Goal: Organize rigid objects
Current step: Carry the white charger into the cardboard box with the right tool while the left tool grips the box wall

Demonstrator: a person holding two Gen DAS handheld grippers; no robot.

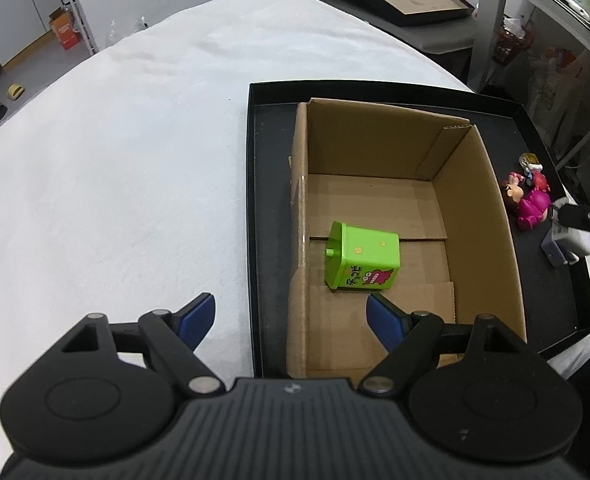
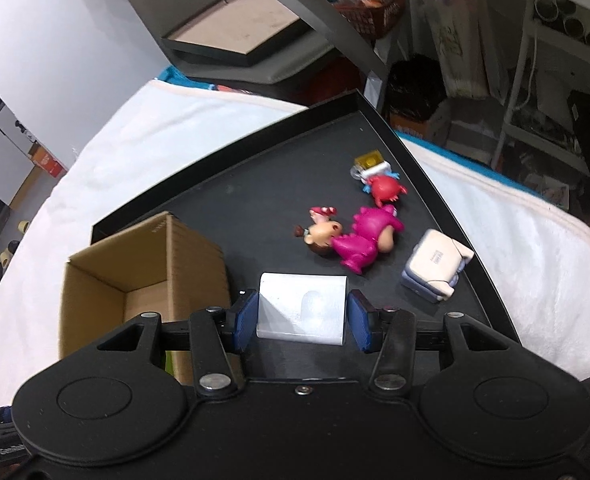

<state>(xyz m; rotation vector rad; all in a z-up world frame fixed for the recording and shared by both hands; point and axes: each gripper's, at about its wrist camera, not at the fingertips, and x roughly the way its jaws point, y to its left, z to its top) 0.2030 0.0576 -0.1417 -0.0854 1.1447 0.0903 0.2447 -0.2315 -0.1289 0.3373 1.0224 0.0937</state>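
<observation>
A cardboard box [image 1: 375, 152] stands open on a black tray [image 1: 271, 208]. A green toy bin [image 1: 361, 258] lies on its side inside the box. My left gripper [image 1: 291, 320] is open and empty, straddling the box's near left wall. My right gripper [image 2: 301, 316] is shut on a white block [image 2: 301, 306], above the tray just right of the box [image 2: 143, 264]. On the tray lie a pink doll figure [image 2: 355, 238], a red crab toy [image 2: 385, 188], a yellow and white small toy [image 2: 369, 162] and a white and lavender toy case [image 2: 435, 264].
The tray sits on a white cloth-covered table [image 1: 115, 160]. Behind the table are a black framed board [image 2: 235, 32], shelving and a basket [image 2: 371, 8]. The right gripper also shows at the right edge of the left wrist view [image 1: 575, 224].
</observation>
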